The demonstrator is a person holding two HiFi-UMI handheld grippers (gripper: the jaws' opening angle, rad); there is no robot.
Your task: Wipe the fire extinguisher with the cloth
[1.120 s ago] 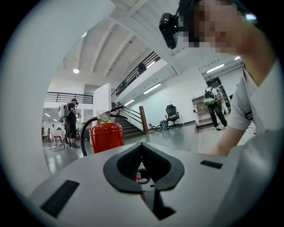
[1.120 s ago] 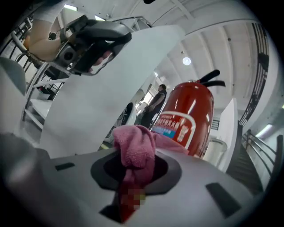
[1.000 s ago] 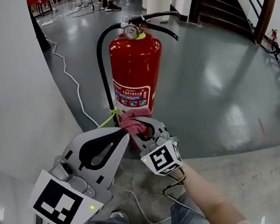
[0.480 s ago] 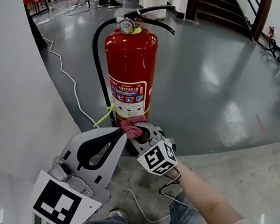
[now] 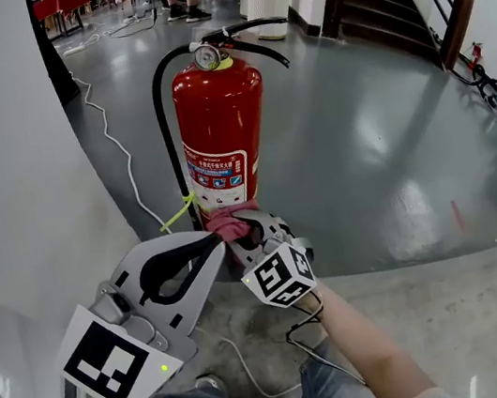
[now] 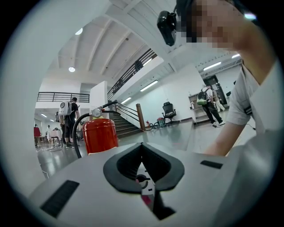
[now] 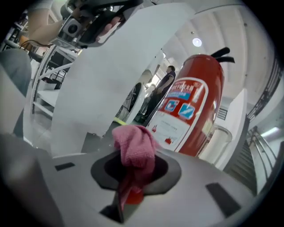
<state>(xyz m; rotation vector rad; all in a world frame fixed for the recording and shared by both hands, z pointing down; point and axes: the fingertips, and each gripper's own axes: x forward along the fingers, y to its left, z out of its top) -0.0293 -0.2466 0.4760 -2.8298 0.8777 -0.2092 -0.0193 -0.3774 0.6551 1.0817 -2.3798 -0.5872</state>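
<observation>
Head view: red fire extinguisher (image 5: 221, 122) stands upright on the grey floor (image 5: 364, 154), at 12 o'clock from both grippers. A black hose (image 5: 160, 113) loops up its 9 o'clock side and a gauge (image 5: 205, 57) sits on top. The right gripper (image 5: 240, 229) is low at the cylinder's base with the pink cloth (image 5: 229, 222) bunched at its tip, at 6 o'clock of the label. Cloth is against or just beside the red body; contact not clear here. The left gripper (image 5: 213, 239) comes in from 7 o'clock, tip just beside the cloth. A white cable (image 5: 114, 141) runs along the floor at 10 o'clock of the extinguisher, and a white wall (image 5: 0, 142) fills the 9 o'clock side. Left gripper view: left gripper (image 6: 141, 144) jaws pressed together with nothing between them. The fire extinguisher (image 6: 100, 135) is at 10 o'clock, and the person's arm (image 6: 230, 137) at 3 o'clock. Right gripper view: right gripper (image 7: 141, 156) jaws pinch the cloth (image 7: 133, 142), which bulges up past the tips. The fire extinguisher (image 7: 193, 102) is tilted in frame at 1 o'clock, its label facing the camera, close behind the cloth.
</observation>
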